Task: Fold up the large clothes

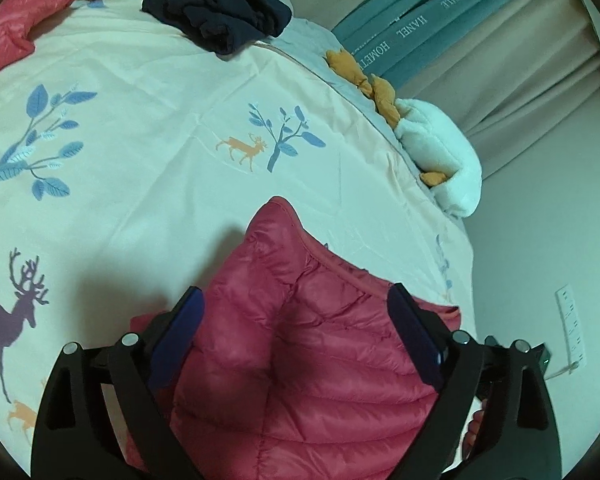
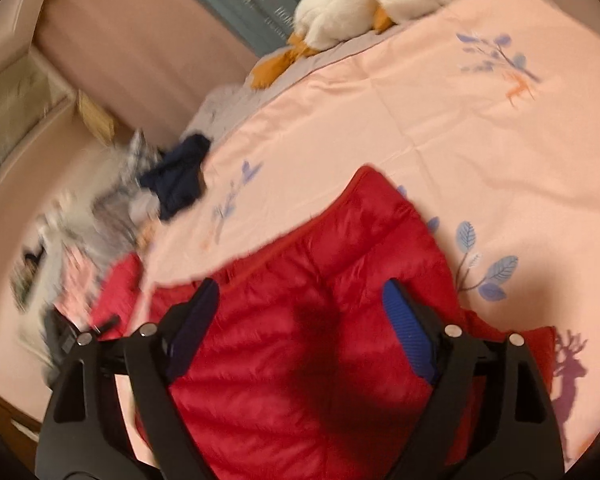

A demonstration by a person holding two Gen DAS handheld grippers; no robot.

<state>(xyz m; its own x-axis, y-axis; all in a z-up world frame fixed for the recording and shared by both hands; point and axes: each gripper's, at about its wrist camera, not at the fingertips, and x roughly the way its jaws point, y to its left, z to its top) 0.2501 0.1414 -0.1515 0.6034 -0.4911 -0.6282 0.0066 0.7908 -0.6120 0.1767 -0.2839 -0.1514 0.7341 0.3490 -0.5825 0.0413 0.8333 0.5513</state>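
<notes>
A red quilted down jacket lies on a bed with a pale duvet printed with deer and blue leaves. My left gripper is open, jaws wide apart, hovering over the jacket's upper part. In the right wrist view the same jacket lies below my right gripper, also open with jaws spread above the fabric. Neither gripper holds anything. Another red part of the garment shows at the far left corner of the left view.
A dark navy garment lies crumpled at the far side of the bed. A white plush toy with orange parts sits at the bed's right edge by the curtains. A power strip hangs on the wall.
</notes>
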